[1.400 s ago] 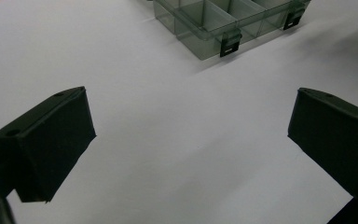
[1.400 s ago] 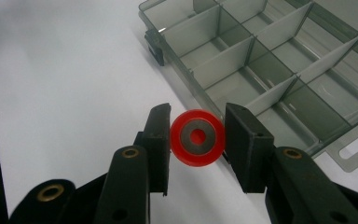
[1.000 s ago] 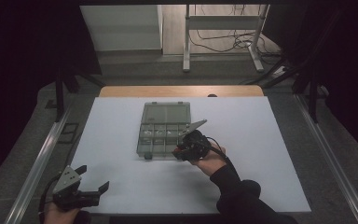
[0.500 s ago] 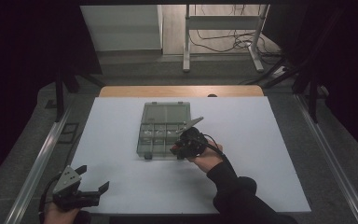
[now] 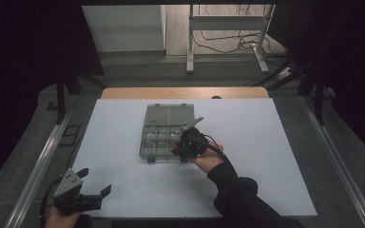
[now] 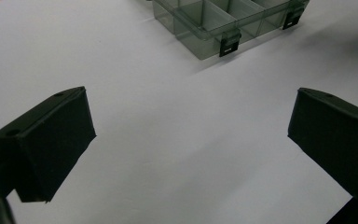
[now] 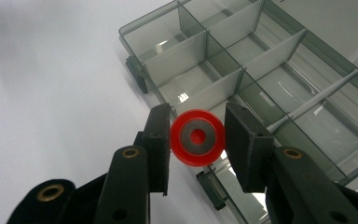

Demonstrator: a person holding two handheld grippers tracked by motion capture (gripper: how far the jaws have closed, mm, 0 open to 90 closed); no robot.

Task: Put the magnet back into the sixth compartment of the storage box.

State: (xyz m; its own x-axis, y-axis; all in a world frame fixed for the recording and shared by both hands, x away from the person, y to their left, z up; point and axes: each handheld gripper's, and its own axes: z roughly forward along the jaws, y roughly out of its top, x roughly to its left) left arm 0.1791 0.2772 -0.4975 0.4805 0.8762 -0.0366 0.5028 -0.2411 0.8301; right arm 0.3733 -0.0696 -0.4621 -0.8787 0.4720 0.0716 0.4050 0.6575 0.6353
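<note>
The right gripper (image 7: pixel 197 140) is clamping a red ring (image 7: pixel 197 137) over the near edge of the compartment box (image 7: pixel 279 88) — released here, it is likely landing on a divider and bouncing out. The left gripper (image 5: pixel 95 192) is resting open on the table (image 5: pixel 275 142), well apart from the box.

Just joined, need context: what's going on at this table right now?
A person works two handheld grippers at a white table. The right gripper is shut on a red ring and holds it over the near edge of an open, smoky clear compartment box. The left gripper sits open at the table's near left corner, holding nothing.
</note>
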